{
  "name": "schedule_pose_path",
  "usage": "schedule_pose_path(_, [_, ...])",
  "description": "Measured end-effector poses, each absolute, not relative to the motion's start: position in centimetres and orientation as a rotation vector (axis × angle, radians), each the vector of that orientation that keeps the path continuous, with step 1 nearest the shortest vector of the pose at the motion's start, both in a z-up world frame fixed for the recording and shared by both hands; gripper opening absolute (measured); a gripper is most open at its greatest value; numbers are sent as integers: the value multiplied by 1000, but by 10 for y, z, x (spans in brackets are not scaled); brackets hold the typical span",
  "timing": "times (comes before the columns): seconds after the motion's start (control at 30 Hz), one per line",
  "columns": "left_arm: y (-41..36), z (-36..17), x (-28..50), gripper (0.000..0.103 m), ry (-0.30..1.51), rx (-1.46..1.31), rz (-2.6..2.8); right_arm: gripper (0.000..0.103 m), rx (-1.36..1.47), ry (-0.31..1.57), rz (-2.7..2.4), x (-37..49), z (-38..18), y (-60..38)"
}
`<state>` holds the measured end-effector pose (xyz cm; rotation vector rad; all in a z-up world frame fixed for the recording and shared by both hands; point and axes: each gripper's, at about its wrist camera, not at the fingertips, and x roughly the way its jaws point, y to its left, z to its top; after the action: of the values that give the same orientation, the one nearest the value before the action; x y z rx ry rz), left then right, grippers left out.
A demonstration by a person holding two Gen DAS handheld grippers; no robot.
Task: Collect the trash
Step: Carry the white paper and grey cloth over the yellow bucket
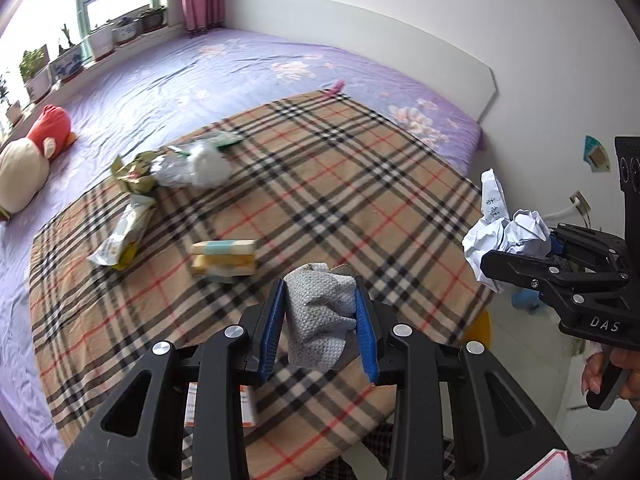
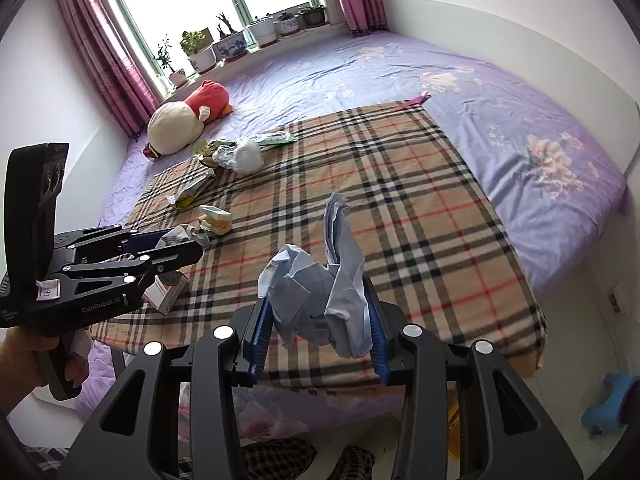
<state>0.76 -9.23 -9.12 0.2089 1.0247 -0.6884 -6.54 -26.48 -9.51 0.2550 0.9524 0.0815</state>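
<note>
Plaid blanket (image 1: 320, 184) on the bed carries more wrappers (image 1: 124, 232). Left hand-held gripper (image 1: 320, 312) pinches a grey rag (image 1: 320, 320); right hand-held gripper (image 2: 318, 320) clamps crumpled paper (image 2: 316, 292), whose loose tail could snag and slip free.

Wrappers (image 1: 132, 232) on plaid blanket (image 1: 360, 184) (atop bed (image 1: 240, 68)); plush toy (image 1: 28, 168) behind.
</note>
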Motion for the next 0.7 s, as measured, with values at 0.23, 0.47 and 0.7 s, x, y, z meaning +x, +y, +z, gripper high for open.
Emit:
schedule_pose_path(0.23, [-165,-91,-28,33,1020,335,-907,43,337,939,-44,-130,-96,-312])
schedule_pose_path(0.47, [-241,-97,-78,33,1006,468,-1121,43,426,938,-198,-200,-107,-364])
schedule_pose_path(0.7, [-320,-114,-127,33,993,610,-1319,43,486,952,-330,-259,-127,-408])
